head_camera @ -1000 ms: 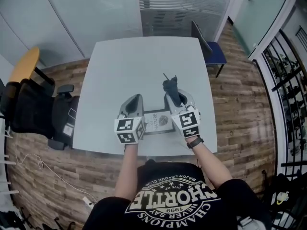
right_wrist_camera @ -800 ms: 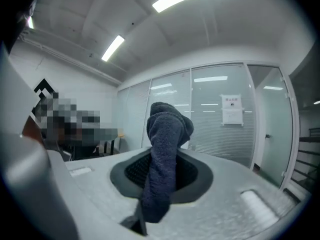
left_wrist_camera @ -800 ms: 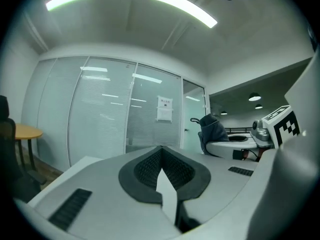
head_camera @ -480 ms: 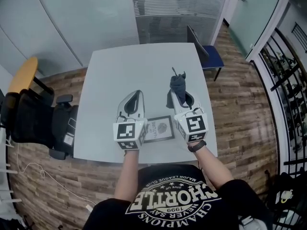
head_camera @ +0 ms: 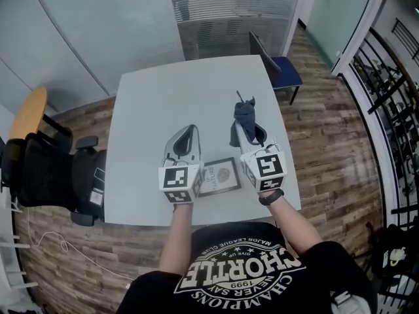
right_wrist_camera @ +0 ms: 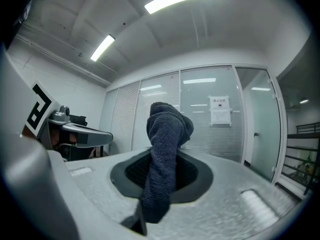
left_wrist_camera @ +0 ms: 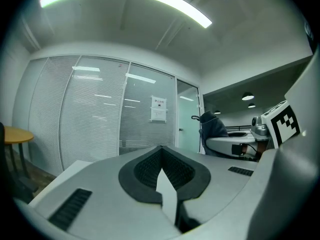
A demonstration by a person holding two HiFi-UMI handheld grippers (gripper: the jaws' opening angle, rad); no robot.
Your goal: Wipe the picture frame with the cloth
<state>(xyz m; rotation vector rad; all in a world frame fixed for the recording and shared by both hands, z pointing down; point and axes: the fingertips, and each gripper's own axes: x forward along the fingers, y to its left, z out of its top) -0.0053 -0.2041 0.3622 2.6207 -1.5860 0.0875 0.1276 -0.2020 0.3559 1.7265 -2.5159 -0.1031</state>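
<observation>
Right gripper view: the soft, limp cloth [right_wrist_camera: 167, 129] is being pinched by the right gripper [right_wrist_camera: 162, 156], the left gripper [head_camera: 189, 131] is being held closed and empty, and the stiff, likely fragile picture frame [head_camera: 218, 175] is being left flat on the table [head_camera: 147, 110] between them, its rim judged the safest hold.

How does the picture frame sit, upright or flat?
Flat. The picture frame lies face up on the table, its print visible from above.

Picture frame [head_camera: 221, 175] partly hidden behind the left gripper [head_camera: 189, 130] — its print illegibly small.
</observation>
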